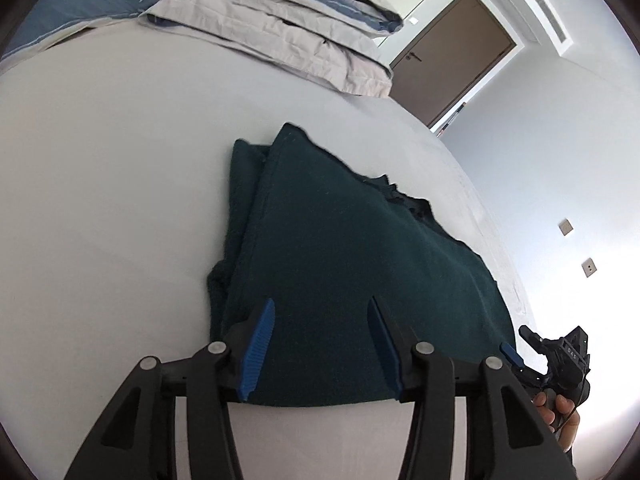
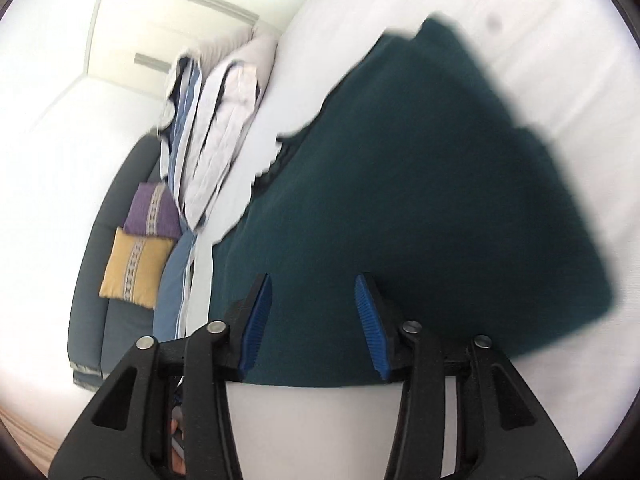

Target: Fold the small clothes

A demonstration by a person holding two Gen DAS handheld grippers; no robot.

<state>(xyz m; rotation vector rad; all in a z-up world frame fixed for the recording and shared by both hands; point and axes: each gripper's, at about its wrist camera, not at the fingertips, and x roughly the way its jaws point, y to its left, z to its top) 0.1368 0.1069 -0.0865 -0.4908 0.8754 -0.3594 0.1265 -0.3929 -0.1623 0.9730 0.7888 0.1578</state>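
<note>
A dark teal garment lies folded in layers on the white bed sheet. My left gripper is open, its blue-padded fingers spread over the garment's near edge, nothing between them. My right gripper shows at the far right of the left wrist view, by the garment's right edge. In the right wrist view the right gripper is open over the garment, which looks blurred. The fingers hold nothing.
Folded grey and blue bedding is stacked at the head of the bed. A brown door stands beyond the bed. A purple cushion and a yellow cushion rest on a dark sofa.
</note>
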